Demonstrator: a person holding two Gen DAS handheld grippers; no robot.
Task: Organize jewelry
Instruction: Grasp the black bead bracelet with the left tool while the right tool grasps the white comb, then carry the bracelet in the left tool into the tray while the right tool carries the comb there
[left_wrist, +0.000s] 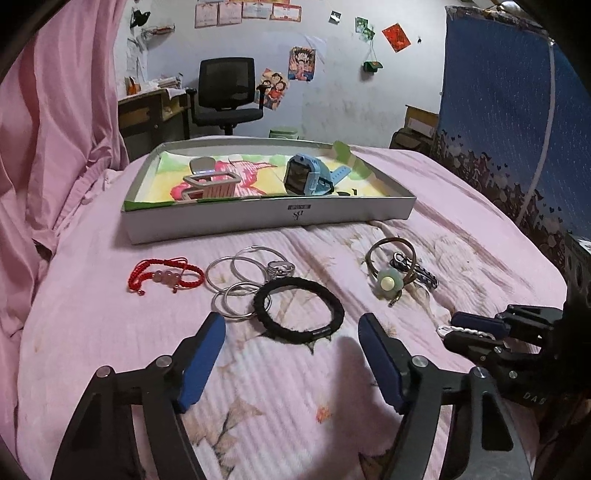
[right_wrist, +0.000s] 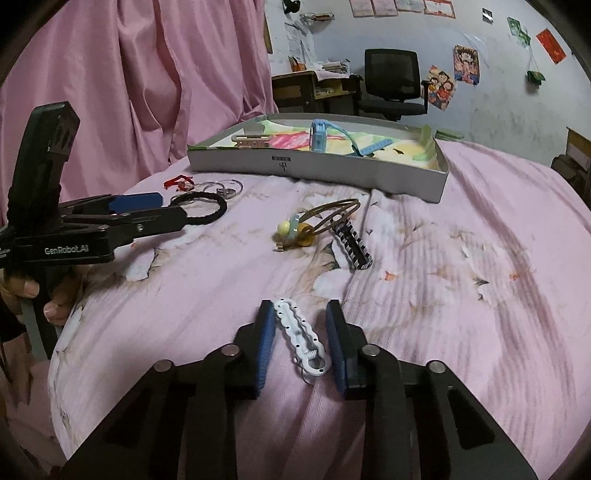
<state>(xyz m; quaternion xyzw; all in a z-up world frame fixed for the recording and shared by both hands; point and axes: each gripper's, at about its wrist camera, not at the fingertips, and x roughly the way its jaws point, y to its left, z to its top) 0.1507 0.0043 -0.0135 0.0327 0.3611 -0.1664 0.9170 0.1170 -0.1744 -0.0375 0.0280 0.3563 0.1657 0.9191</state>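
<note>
My left gripper (left_wrist: 291, 325) is open just in front of a black hair tie (left_wrist: 299, 311) on the pink bed. Silver bangles (left_wrist: 240, 282) and a red cord bracelet (left_wrist: 166, 277) lie to its left. A brown hair tie with a green flower (left_wrist: 388, 280) and a striped hair clip (left_wrist: 417, 273) lie to the right. My right gripper (right_wrist: 301, 308) is open around a white hair clip (right_wrist: 301, 332) lying on the bed; the pads stand beside it, apart. A white box (left_wrist: 273, 216) behind holds a blue watch (left_wrist: 306, 175) and a pink watch (left_wrist: 214, 184).
A pink curtain (left_wrist: 55, 129) hangs at the left. A blue cloth (left_wrist: 498, 110) stands at the right. A desk and black office chair (left_wrist: 229, 92) stand behind the bed. The left gripper also shows in the right wrist view (right_wrist: 173, 210).
</note>
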